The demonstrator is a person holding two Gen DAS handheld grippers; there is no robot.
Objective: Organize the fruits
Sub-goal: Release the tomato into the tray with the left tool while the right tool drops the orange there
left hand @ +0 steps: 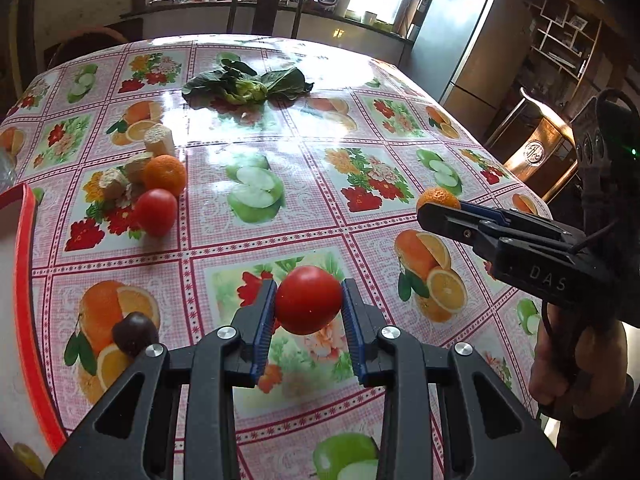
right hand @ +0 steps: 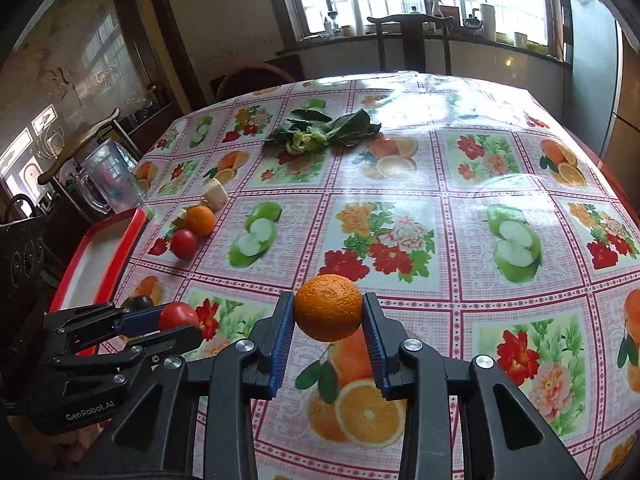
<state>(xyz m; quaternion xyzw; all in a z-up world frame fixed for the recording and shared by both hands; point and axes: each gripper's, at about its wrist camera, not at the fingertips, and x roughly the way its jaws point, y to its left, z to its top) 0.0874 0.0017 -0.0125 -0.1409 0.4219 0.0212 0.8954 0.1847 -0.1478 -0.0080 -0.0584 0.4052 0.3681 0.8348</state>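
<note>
My left gripper (left hand: pixel 309 298) is shut on a red tomato (left hand: pixel 308 299) and holds it above the fruit-print tablecloth; it also shows in the right wrist view (right hand: pixel 176 322) at lower left. My right gripper (right hand: pixel 329 307) is shut on an orange (right hand: pixel 328 306), held above the table; it shows in the left wrist view (left hand: pixel 434 204) at right. A second tomato (left hand: pixel 156 212) and a second orange (left hand: pixel 165 175) lie together at the table's left. A dark round fruit (left hand: pixel 134 333) lies near the red-rimmed tray (left hand: pixel 26 248).
Pale cut root pieces (left hand: pixel 159 141) sit behind the orange. A leafy green vegetable (left hand: pixel 248 82) lies at the far middle. A glass pitcher (right hand: pixel 106 178) stands past the tray (right hand: pixel 96 256). Wooden chairs stand around the table.
</note>
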